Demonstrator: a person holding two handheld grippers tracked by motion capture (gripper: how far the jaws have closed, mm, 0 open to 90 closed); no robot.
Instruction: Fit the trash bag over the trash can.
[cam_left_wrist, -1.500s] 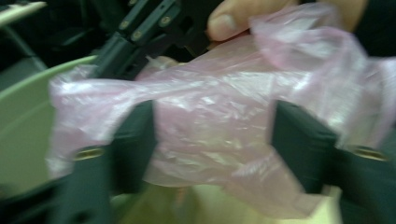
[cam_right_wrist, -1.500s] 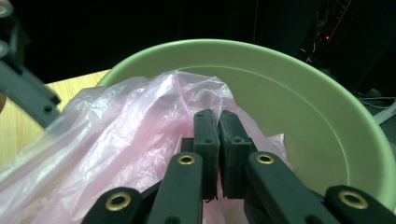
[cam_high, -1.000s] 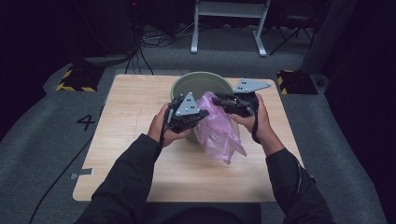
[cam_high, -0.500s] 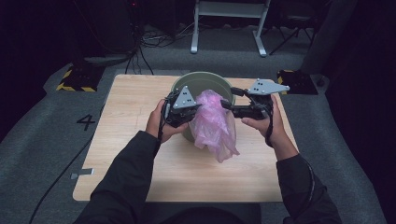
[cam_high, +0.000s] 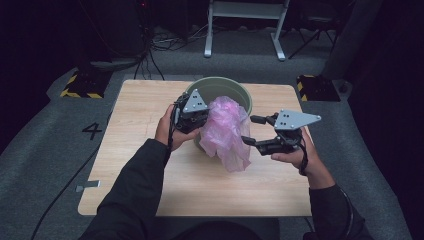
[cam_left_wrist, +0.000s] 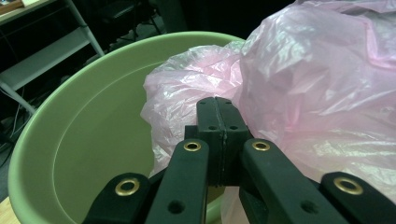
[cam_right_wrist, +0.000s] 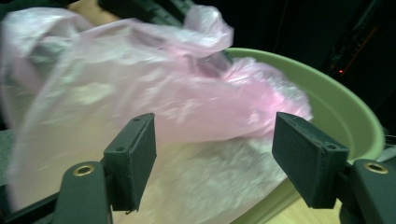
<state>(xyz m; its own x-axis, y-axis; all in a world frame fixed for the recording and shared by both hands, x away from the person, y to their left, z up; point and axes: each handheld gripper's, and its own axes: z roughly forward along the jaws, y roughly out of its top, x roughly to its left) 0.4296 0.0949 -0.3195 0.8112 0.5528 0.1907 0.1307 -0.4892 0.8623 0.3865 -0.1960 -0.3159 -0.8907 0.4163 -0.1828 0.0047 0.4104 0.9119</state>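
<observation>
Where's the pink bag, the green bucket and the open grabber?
pink bag (cam_high: 227, 127), high view, middle of the crinkled plastic.
green bucket (cam_left_wrist: 93, 140), left gripper view, bare inner wall.
right gripper (cam_high: 255, 130), high view, gap between its open jaws.

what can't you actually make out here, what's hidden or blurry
- Bottom of the green bin: high view, hidden by its own wall and the pink plastic bag.
- What is inside the bag: all views; the crumpled film is too cloudy to tell.
- Whether film is pinched by the left gripper: left gripper view, its fingers meet tight, hiding the seam.
- Bag edges: right gripper view, motion blur; the right gripper stands open.
</observation>
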